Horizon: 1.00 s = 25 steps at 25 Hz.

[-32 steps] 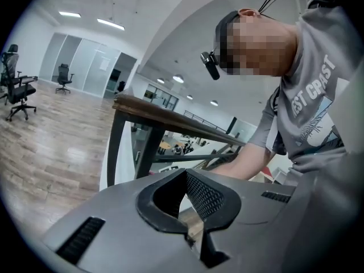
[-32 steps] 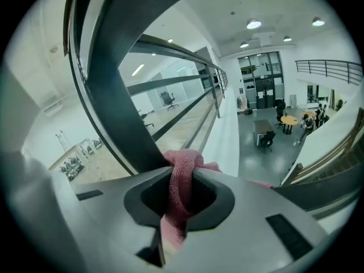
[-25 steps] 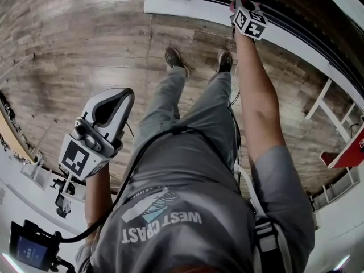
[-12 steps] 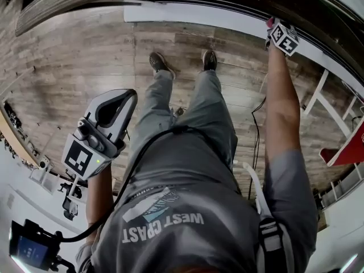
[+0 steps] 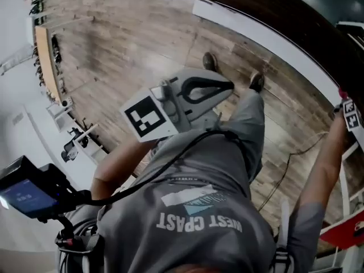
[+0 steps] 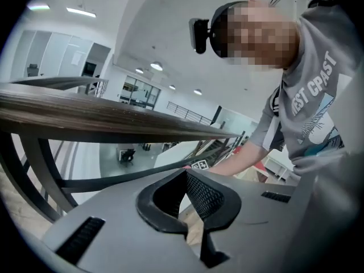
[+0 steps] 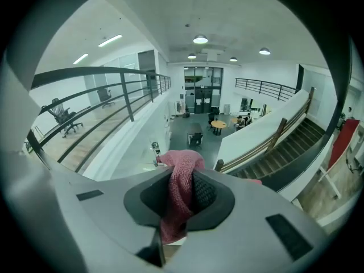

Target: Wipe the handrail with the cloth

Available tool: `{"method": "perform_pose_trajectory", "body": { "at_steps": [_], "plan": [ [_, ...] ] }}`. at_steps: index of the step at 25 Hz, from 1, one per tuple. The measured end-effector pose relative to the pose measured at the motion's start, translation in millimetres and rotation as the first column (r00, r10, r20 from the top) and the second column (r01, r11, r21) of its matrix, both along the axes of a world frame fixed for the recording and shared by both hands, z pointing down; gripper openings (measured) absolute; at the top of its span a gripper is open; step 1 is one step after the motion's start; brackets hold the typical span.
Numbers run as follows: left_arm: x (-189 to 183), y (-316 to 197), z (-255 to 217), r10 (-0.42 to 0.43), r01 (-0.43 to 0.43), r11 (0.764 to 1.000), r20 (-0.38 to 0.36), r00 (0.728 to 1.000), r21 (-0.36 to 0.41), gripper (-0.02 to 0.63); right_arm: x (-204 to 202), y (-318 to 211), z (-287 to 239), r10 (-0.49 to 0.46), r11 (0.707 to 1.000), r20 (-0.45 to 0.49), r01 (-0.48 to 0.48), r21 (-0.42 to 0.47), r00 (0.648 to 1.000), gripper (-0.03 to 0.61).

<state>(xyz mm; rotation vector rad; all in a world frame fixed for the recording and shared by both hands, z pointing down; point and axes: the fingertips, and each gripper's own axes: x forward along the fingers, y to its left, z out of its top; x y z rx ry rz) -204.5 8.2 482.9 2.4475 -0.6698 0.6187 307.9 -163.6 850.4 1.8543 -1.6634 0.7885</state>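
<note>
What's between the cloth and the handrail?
Nothing visible. The right gripper is shut on the cloth, out by the handrail at the head view's right edge; whether cloth touches rail can't be told.

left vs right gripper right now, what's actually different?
The right gripper is shut on the pink cloth. The left gripper has nothing between its fingers. In the head view the right gripper is out at full arm's stretch at the right edge, while the left gripper sits close before the chest. Shared: both are closed.
</note>
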Motion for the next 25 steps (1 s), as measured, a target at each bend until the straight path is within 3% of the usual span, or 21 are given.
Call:
{"method": "perform_pose_trajectory", "body": {
  "at_steps": [2, 5, 9, 13, 18, 20, 22, 25],
  "plan": [
    [-2.8, -6.8, -4.2, -0.069, 0.068, 0.997, -0.017, 0.997, -0.029, 0.0, 14.7, 13.7, -10.2, 0.029, 0.998, -0.027, -0.03, -0.05, 0.999, 0.04],
    [-6.6, -21.4, -63.2, -0.091, 0.099, 0.993, -0.108, 0.99, 0.07, 0.0, 20.6, 35.7, -29.5, 0.051, 0.99, -0.06, -0.059, -0.128, 0.997, 0.04],
    [-19.0, -26.6, -119.0, -0.074, 0.098, 0.979, -0.136, 0.988, 0.176, 0.0, 5.9, 76.6, -44.7, 0.019, 0.985, -0.078, -0.032, -0.168, 0.997, 0.04],
    [-38.6, -19.9, -149.6, -0.039, 0.084, 0.958, -0.167, 0.985, 0.274, 0.0, -60.6, 145.0, -68.6, -0.054, 0.994, -0.012, 0.053, -0.094, 0.998, 0.04],
    [-132.5, -2.0, -249.0, 0.04, 0.075, 0.92, -0.284, 0.958, 0.384, 0.0, -183.7, 229.3, -215.1, 0.002, 1.0, 0.052, -0.003, 0.021, 0.999, 0.041],
    [-143.1, 6.7, -257.7, 0.047, 0.081, 0.919, -0.31, 0.95, 0.387, 0.0, -205.1, 246.0, -260.3, 0.016, 0.995, 0.074, -0.023, 0.1, 0.997, 0.041],
    [-145.8, 13.6, -261.0, 0.038, 0.083, 0.915, -0.29, 0.956, 0.394, 0.0, -214.0, 244.7, -298.1, -0.015, 0.985, 0.086, 0.0, 0.174, 0.996, 0.04],
    [-148.8, 18.6, -272.1, 0.053, 0.074, 0.899, -0.275, 0.96, 0.432, 0.0, -219.5, 232.1, -375.7, -0.071, 0.951, 0.075, 0.045, 0.307, 0.995, 0.04]
  ]
}}
